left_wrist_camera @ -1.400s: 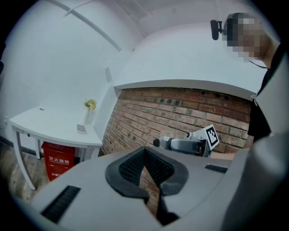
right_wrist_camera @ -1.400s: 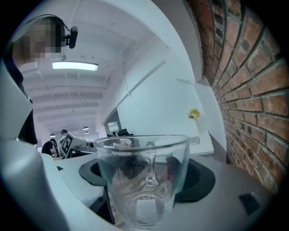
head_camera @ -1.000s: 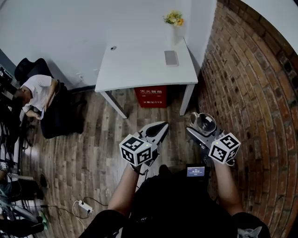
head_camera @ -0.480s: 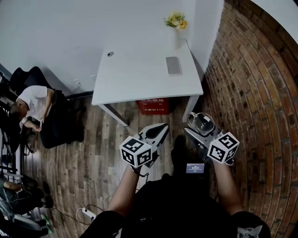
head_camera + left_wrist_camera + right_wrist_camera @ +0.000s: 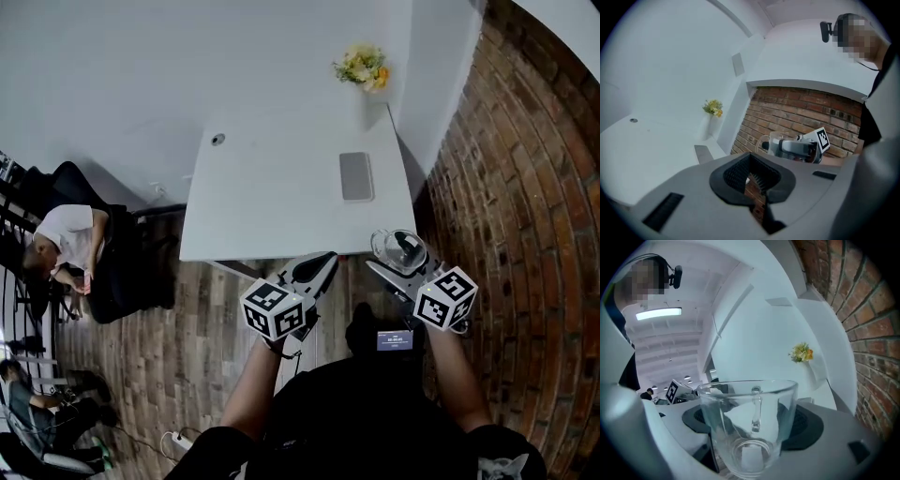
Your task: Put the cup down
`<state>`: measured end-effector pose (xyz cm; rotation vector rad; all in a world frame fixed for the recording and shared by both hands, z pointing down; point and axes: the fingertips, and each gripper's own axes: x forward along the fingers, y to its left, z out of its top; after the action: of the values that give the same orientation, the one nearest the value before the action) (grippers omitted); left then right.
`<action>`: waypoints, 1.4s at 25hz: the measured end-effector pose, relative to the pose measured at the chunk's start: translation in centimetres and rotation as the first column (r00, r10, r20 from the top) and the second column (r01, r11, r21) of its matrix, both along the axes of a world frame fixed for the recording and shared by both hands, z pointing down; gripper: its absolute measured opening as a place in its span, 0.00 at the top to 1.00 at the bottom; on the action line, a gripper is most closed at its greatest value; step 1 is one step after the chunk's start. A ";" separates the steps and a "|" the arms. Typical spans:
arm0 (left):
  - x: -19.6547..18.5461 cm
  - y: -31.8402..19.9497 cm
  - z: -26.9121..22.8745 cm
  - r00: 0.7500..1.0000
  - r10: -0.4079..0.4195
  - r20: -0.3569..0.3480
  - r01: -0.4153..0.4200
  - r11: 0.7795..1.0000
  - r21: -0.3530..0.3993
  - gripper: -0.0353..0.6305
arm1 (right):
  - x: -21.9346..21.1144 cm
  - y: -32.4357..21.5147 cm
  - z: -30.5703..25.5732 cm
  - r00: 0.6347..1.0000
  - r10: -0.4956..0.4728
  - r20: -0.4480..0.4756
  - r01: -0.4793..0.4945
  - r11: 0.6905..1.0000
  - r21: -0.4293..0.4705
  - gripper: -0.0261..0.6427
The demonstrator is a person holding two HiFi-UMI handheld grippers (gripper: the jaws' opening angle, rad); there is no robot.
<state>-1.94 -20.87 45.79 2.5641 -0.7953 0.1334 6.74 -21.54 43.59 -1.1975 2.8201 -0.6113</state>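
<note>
One empty glass cup (image 5: 749, 427), upright, gripped by right gripper (image 5: 400, 255), left gripper (image 5: 322, 265) closed on nothing

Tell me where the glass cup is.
In the head view, the glass cup is at right, held in the right gripper, at the near right corner of the white table.

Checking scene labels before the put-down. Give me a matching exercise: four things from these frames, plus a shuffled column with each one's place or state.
1. clear glass cup
2. flat grey rectangular slab
3. bunch of yellow flowers
4. left gripper

A. far right corner of the white table
B. shut, empty
C. held in the right gripper
D. lying flat on the table's right half

Pairs: 1-C, 2-D, 3-A, 4-B
</note>
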 end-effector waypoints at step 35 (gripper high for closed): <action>2.6 -18.5 -0.8 1.000 0.021 -0.004 -0.021 1.000 0.008 0.94 | 0.4 -18.2 -0.4 0.999 -0.027 0.018 0.027 1.000 -0.002 0.34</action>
<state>0.65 -39.39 45.03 2.5803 -0.7688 0.1316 7.17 -39.78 43.20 -1.1502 2.8260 -0.6238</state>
